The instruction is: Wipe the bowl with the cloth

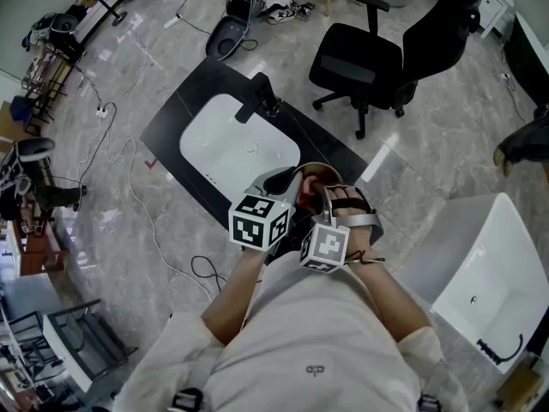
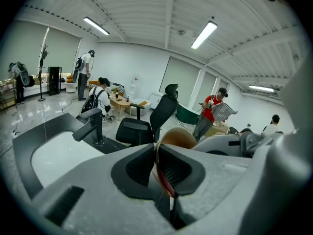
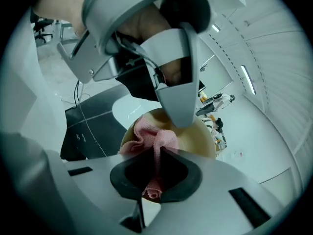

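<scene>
**Bowl held up, cloth pressed inside**

My left hand-held gripper (image 2: 157,155) is closed on the rim of the tan bowl (image 2: 179,137), with the bowl's wall pinched edge-on between the jaws. My right hand-held gripper (image 3: 155,173) is clamped on the pink cloth (image 3: 149,137), and the cloth's bunched end lies against the inside of the bowl. I hold the bowl close in front of me, above the near right end of the black table (image 1: 167,127) and its white sink (image 1: 232,144). A black faucet (image 1: 255,99) stands at the sink's far edge. A black office chair (image 1: 377,58) stands on the floor, farther off to the right.
</scene>
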Demonstrator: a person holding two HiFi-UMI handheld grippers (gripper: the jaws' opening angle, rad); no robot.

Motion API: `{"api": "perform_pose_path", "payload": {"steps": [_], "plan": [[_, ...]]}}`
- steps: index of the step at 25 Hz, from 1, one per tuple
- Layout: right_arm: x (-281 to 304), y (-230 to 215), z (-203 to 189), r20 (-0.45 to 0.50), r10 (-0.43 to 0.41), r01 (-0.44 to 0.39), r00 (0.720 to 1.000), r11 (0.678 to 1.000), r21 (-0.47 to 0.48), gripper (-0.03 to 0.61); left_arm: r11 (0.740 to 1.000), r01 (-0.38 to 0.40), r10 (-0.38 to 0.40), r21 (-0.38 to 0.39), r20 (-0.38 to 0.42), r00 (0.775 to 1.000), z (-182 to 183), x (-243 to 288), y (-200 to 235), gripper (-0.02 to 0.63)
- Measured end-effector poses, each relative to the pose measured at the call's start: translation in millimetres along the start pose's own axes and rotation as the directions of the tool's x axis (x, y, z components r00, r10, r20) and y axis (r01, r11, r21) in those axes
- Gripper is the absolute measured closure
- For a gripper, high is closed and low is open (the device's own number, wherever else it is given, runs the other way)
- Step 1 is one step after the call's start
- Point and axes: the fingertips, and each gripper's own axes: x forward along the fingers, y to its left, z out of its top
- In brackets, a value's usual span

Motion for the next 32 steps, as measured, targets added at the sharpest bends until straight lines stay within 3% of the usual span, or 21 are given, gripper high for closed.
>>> {"api": "perform_pose_path", "payload": {"steps": [4, 6, 8, 10, 12, 13, 17, 21, 24, 27, 29, 32], "plan": [[-10.6, 5.1, 12.4, 0.131, 0.094, -0.110, 0.987, 0.987, 0.115, 0.561, 1.000, -0.011, 0.011, -0.018, -0.004, 1.000, -2.2, -1.9, 5.9, 0.584], [-19.6, 6.8, 18.5, 0.229, 0.163, -0.211, 0.960, 0.956, 0.202, 0.561, 0.999, -0.013, 0.013, -0.041, -0.005, 1.000, -4.1, -1.6, 9.7, 0.586], [-32.7, 5.3, 23.7, 0.367, 0.227, -0.347, 0.902, 0.886, 0.307, 0.561, 0.998, -0.019, 0.019, -0.057, -0.010, 1.000, -7.7, -0.9, 13.7, 0.586], [-46.1, -5.1, 23.4, 0.510, 0.225, -0.472, 0.830, 0.770, 0.429, 0.561, 0.997, -0.021, 0.020, -0.070, -0.009, 1.000, -10.3, -0.4, 16.5, 0.589], [-56.4, -20.6, 17.2, 0.607, 0.166, -0.547, 0.777, 0.655, 0.521, 0.561, 0.997, -0.019, 0.018, -0.081, -0.006, 1.000, -10.6, 0.2, 17.9, 0.591], [-60.0, -27.6, 13.0, 0.633, 0.133, -0.565, 0.762, 0.615, 0.550, 0.561, 0.996, -0.019, 0.019, -0.084, -0.005, 1.000, -10.6, 0.3, 18.4, 0.591], [-70.8, -45.8, -4.1, 0.673, 0.023, -0.580, 0.740, 0.529, 0.620, 0.561, 0.996, -0.022, 0.021, -0.092, -0.005, 1.000, -11.0, -0.7, 19.2, 0.592], [-85.9, -65.1, -19.8, 0.722, -0.130, -0.627, 0.679, 0.410, 0.663, 0.561, 0.995, -0.027, 0.026, -0.097, -0.011, 1.000, -11.9, 0.4, 20.9, 0.592], [-101.8, -83.0, -34.5, 0.741, -0.287, -0.679, 0.607, 0.297, 0.672, 0.561, 0.994, -0.044, 0.042, -0.101, -0.026, 0.999, -17.3, 1.4, 26.7, 0.592], [-121.9, -97.9, -51.5, 0.744, -0.439, -0.764, 0.504, 0.176, 0.621, 0.561, 0.992, -0.067, 0.063, -0.108, -0.040, 0.997, -23.9, 1.4, 32.8, 0.592], [-130.7, -102.6, -63.7, 0.727, -0.507, -0.795, 0.463, 0.126, 0.594, 0.561, 0.990, -0.078, 0.073, -0.114, -0.047, 0.996, -28.0, 0.8, 35.8, 0.592], [-131.4, -100.8, -76.4, 0.701, -0.533, -0.786, 0.475, 0.101, 0.610, 0.561, 0.988, -0.092, 0.086, -0.124, -0.056, 0.995, -34.4, -1.5, 41.5, 0.591]]}}
